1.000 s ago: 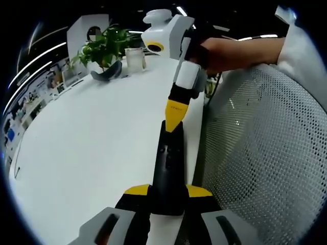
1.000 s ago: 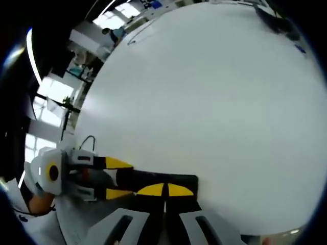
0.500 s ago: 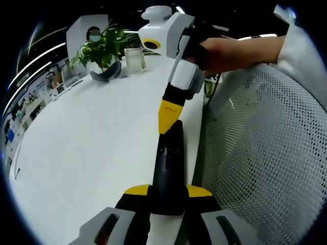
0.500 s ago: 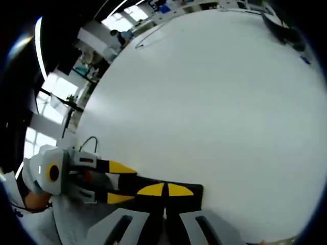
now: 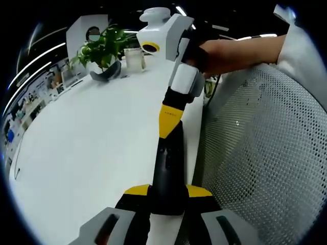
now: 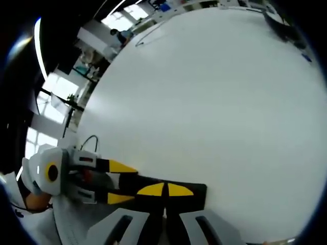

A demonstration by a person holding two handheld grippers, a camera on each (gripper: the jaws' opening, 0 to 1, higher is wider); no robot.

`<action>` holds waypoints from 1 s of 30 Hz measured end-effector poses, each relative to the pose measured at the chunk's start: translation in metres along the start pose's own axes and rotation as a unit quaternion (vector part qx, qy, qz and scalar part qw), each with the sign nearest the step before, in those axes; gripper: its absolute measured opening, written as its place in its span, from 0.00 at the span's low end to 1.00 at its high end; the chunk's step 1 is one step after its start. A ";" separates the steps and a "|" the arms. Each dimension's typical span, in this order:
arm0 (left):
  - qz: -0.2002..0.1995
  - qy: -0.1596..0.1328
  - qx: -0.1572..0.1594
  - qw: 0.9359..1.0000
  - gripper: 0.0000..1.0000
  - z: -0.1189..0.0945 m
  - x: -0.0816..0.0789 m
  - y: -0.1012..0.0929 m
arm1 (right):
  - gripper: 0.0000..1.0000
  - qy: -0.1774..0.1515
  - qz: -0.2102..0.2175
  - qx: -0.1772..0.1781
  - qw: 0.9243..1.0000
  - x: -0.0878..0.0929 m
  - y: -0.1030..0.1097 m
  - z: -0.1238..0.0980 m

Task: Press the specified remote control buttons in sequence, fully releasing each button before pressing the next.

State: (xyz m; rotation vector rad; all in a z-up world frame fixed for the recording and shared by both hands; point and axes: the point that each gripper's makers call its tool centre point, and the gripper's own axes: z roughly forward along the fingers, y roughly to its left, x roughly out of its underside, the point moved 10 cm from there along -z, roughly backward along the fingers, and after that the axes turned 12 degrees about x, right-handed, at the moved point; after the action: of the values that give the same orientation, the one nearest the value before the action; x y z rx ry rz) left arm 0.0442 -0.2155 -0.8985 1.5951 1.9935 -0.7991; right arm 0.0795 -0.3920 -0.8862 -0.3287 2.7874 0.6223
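Observation:
A black remote control (image 5: pixel 167 163) stands lengthwise between the yellow-tipped jaws of my left gripper (image 5: pixel 167 191), which is shut on its near end. My right gripper (image 5: pixel 165 127) comes down from the top, held by a hand (image 5: pixel 230 51). Its yellow tips are shut together and rest on the remote's far part. In the right gripper view, my right gripper (image 6: pixel 165 190) is shut with its tips over the remote (image 6: pixel 197 193). The left gripper (image 6: pixel 125 181) clamps the remote from the left there. The buttons are too dark to make out.
The white table (image 5: pixel 92 138) stretches away to the left. A potted plant (image 5: pixel 102 48), a glass jar (image 5: pixel 135 58) and a dark curved object (image 5: pixel 106 74) stand at its far end. A white mesh chair back (image 5: pixel 265 153) rises close on the right.
The right gripper has shifted a little to the left, and its tip has slid slightly nearer along the remote. The left gripper keeps its hold on the remote.

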 end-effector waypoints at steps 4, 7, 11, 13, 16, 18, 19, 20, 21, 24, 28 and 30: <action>0.000 -0.001 0.000 1.000 0.24 0.000 0.000 0.000 | 0.00 -0.004 0.000 0.001 1.000 0.001 0.000 0.001; 0.000 -0.002 0.000 1.000 0.24 0.000 0.000 0.001 | 0.00 -0.008 -0.018 0.012 1.000 0.000 0.003 0.002; -0.001 -0.003 0.000 1.000 0.24 0.000 0.000 0.001 | 0.00 -0.011 -0.024 0.015 1.000 0.000 0.003 0.001; -0.002 -0.003 -0.001 1.000 0.24 0.000 0.000 0.000 | 0.00 -0.009 -0.025 0.012 1.000 -0.001 0.003 0.000; -0.006 -0.004 -0.003 1.000 0.24 0.000 0.000 0.000 | 0.00 -0.002 -0.036 0.019 0.999 -0.002 0.005 -0.001; -0.007 -0.003 -0.003 1.000 0.24 0.000 0.000 0.000 | 0.00 -0.002 -0.039 0.021 0.999 -0.001 0.005 -0.001; -0.007 -0.003 -0.004 1.000 0.24 0.000 0.000 0.000 | 0.00 0.001 -0.040 0.020 0.999 -0.001 0.004 -0.002; -0.008 -0.003 -0.004 1.000 0.24 0.000 0.000 0.000 | 0.00 0.002 -0.040 0.019 0.999 0.000 0.004 -0.002; -0.009 -0.002 -0.004 1.000 0.24 0.000 0.000 0.000 | 0.00 0.001 -0.042 0.016 0.999 -0.001 0.005 -0.004; -0.010 -0.003 -0.005 1.000 0.24 0.000 0.000 0.000 | 0.00 -0.005 -0.040 0.005 0.999 -0.001 0.007 -0.006; -0.012 -0.004 -0.005 1.000 0.24 0.000 0.000 0.000 | 0.00 0.026 -0.034 0.001 0.999 0.002 0.007 -0.003; -0.013 -0.006 -0.007 1.000 0.25 0.000 0.000 -0.001 | 0.00 0.017 -0.043 -0.002 0.999 0.002 0.010 -0.004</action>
State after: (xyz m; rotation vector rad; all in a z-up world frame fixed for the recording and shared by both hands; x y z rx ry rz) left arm 0.0437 -0.2157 -0.8986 1.5574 2.0108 -0.8010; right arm 0.0743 -0.3848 -0.8790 -0.4608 2.7879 0.6067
